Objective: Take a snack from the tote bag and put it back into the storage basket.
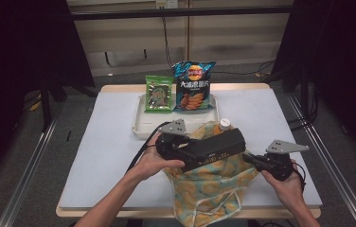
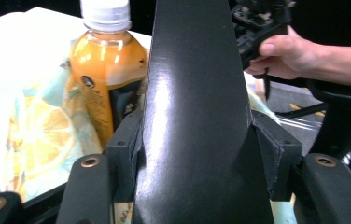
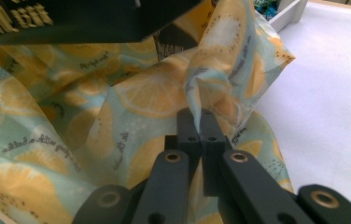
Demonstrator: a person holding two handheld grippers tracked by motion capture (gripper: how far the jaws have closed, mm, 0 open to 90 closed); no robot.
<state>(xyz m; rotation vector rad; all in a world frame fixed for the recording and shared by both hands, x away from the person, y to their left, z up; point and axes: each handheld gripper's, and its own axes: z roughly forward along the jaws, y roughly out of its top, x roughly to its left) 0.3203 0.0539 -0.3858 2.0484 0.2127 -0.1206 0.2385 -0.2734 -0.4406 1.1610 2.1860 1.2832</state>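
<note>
A lemon-print cloth bag (image 1: pixel 214 184) lies at the table's front middle, its mouth towards the tray. An orange juice bottle (image 1: pixel 223 125) with a white cap stands in that mouth. My left gripper (image 1: pixel 190 151) is shut on a long black box (image 1: pixel 214 149) and holds it level just above the bag. In the left gripper view the black box (image 2: pixel 192 116) sits between the jaws, with the bottle (image 2: pixel 103 70) behind it on the left. My right gripper (image 1: pixel 249 158) is at the bag's right side. The right gripper (image 3: pixel 200 123) is shut on a fold of the bag (image 3: pixel 131 98).
A white tray (image 1: pixel 140 120) stands at the back middle of the table. A green snack pack (image 1: pixel 159 93) and a blue crisps bag (image 1: pixel 194 86) lean upright in it. The white mat (image 1: pixel 110 151) lies bare on the left and far right.
</note>
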